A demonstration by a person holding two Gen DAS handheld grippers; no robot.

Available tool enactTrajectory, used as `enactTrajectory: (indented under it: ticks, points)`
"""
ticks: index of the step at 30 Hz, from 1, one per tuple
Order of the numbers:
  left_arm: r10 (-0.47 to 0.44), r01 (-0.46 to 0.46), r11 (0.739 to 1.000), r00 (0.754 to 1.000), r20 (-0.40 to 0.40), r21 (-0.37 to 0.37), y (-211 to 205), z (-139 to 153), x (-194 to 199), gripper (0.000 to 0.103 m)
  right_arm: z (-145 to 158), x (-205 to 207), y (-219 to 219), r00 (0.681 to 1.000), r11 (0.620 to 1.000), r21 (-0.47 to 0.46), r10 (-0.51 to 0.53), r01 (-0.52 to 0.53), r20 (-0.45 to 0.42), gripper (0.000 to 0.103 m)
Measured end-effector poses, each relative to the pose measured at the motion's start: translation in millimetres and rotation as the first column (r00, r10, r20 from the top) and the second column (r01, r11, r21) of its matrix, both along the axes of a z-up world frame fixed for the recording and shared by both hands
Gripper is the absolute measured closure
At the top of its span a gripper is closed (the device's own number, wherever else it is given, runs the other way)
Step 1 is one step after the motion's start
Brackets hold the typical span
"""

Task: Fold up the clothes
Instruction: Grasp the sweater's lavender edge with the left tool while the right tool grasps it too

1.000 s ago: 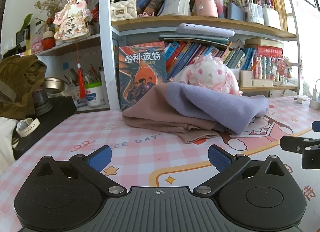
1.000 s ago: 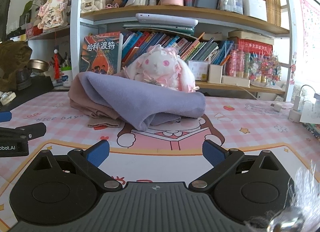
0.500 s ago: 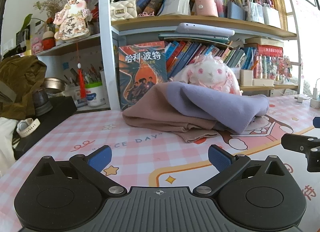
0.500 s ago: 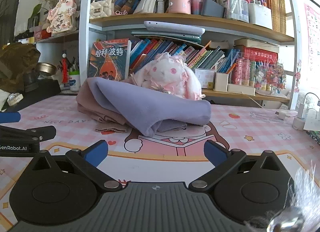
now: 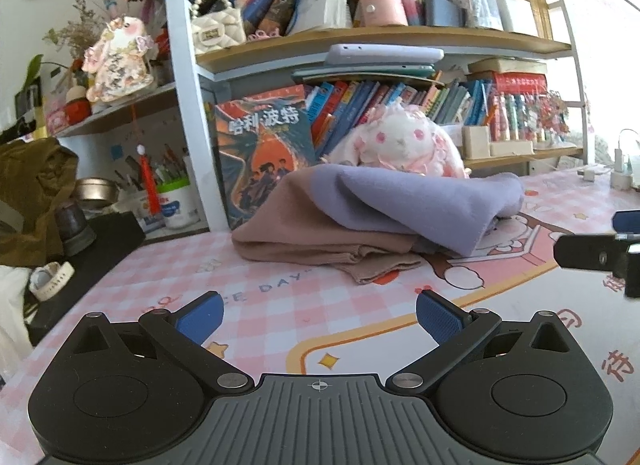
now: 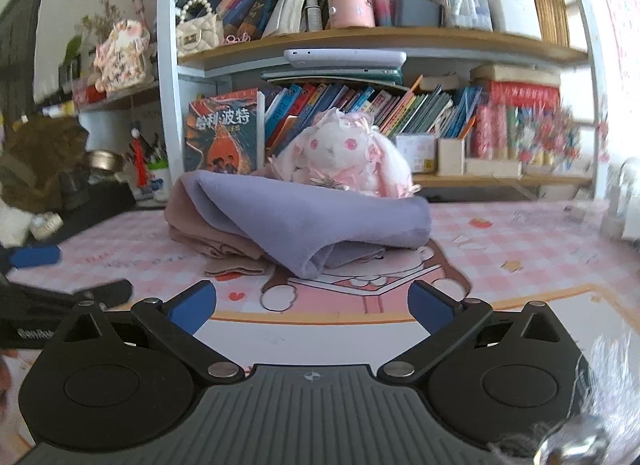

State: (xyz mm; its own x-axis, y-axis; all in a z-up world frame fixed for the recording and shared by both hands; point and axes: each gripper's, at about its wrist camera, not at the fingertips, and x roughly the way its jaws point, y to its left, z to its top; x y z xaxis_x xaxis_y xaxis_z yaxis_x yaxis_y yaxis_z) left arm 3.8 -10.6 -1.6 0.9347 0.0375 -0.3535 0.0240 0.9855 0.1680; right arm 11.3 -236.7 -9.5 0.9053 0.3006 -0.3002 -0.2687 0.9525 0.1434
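A folded lilac garment [image 5: 404, 201] [image 6: 304, 217] lies on top of a dusty-pink garment [image 5: 304, 229] [image 6: 188, 221] on the pink checked desk mat [image 5: 240, 285] [image 6: 500, 233]. My left gripper [image 5: 318, 315] hovers open over the mat, short of the pile, nothing between its blue pads. My right gripper [image 6: 310, 305] is open too, facing the pile from the front with empty fingers. Each view shows the other gripper at its edge: the right one [image 5: 600, 253], the left one [image 6: 48, 281].
A pink plush rabbit [image 5: 400, 145] [image 6: 340, 157] sits just behind the pile, in front of a bookshelf [image 5: 360, 37] packed with books. A dark tray with a watch [image 5: 52, 277] and a brown cloth [image 5: 32, 193] occupy the left edge. Chargers [image 5: 616, 173] stand at far right.
The right gripper has swung and moved, shifting the pile leftward in its view with motion blur. The left gripper stayed nearly still. The clothes have not moved.
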Motion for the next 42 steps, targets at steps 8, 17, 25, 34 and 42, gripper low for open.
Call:
enactTrajectory:
  ticks: [8,17,25,34,42]
  points:
    - [-0.089,0.090,0.993,0.996,-0.009,0.078,-32,13,27,0.000,-9,27,-46,0.995,0.972,0.235,0.022,0.001,-0.093,0.000]
    - [-0.248,0.246,0.924,0.968,-0.029,0.292,-106,6,81,0.000,-29,35,-91,0.986,0.861,0.505,0.025,0.062,-0.163,0.002]
    - [-0.248,0.246,0.825,0.966,-0.066,0.508,-161,-21,124,0.023,-37,37,-99,0.980,0.819,0.570,0.046,0.073,-0.191,0.004]
    - [-0.204,0.215,0.910,0.976,-0.069,0.356,-118,-10,124,0.089,-38,36,-99,0.976,0.805,0.591,0.082,0.054,-0.200,0.009]
    - [-0.327,0.317,0.932,0.944,0.034,0.174,-76,37,1,0.089,-44,35,-90,0.942,0.539,0.841,0.256,0.049,-0.219,0.009]
